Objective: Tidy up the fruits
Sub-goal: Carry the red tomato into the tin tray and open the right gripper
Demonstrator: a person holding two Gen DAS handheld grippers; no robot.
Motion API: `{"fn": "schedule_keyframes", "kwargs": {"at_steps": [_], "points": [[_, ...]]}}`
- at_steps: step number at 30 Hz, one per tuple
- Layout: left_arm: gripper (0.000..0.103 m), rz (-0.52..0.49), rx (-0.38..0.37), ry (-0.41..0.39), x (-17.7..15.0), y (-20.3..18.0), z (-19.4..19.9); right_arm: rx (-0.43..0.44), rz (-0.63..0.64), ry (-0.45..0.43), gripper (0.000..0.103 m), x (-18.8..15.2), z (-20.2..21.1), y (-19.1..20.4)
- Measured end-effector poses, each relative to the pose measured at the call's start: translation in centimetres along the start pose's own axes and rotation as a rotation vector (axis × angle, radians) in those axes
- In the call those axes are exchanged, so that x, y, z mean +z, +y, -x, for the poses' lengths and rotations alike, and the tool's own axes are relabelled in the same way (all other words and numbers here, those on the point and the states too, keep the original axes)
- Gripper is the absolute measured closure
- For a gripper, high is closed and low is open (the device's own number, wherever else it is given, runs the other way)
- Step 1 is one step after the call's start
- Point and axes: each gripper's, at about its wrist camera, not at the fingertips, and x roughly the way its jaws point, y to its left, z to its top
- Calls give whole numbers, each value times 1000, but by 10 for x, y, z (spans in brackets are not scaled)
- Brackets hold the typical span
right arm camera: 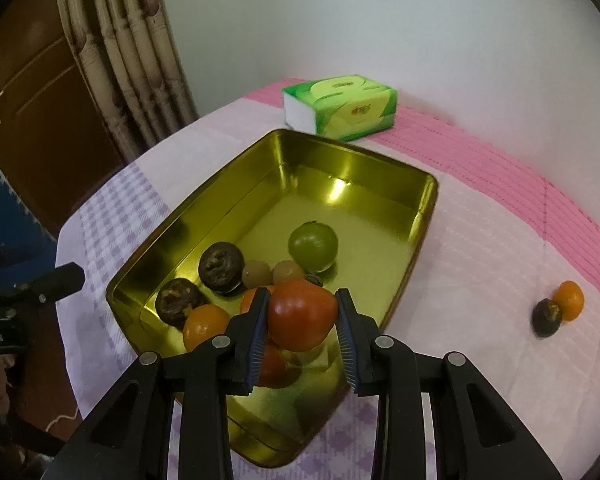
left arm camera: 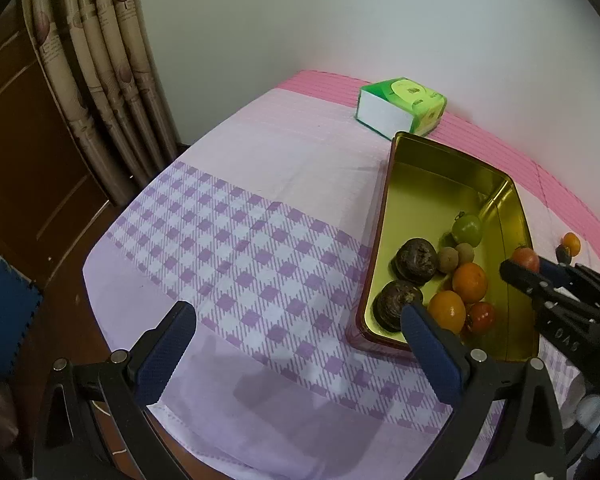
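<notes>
While the right tool (right arm camera: 302, 316) hung over the near end of the gold tin (right arm camera: 428, 216), its jaws sat either side of a red tomato (right arm camera: 300, 314), apparently pinching it, likely carried there for release among the fruit already gathered. Left tool (left arm camera: 296, 344) was spread wide, holding nothing, parked low above the checked cloth (left arm camera: 236, 248) just beside the tin's left wall, probably waiting out of the way. Inside tin: green fruit (right arm camera: 313, 246), two dark wrinkled fruits (right arm camera: 220, 266), two small tan ones (right arm camera: 256, 273), oranges (right arm camera: 204, 326), another red one under the right tool. Still outside on worktop: an orange fruit (right arm camera: 570, 300) touching a dark fruit (right arm camera: 546, 317), well apart from tin, so sorting looked unfinished. Right wrist view showed the grip on the tomato and both stray fruits clearly; left wrist view showed only the right tool's outer side with tomato top peeking above it, plus the empty left jaws. Green tissue pack (left arm camera: 402, 106) behind tin in both views.
</notes>
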Motion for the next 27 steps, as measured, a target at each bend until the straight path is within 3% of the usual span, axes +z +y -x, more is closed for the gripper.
{"fn": "schedule_keyframes", "kwargs": {"at_steps": [16, 27], "points": [[1, -21, -10, -13, -2, -4, 3, 2, 10, 46, 69, -11, -8, 6], [1, -28, -7, -10, -3, -7, 2, 17, -22, 7, 66, -9, 2, -1]]}}
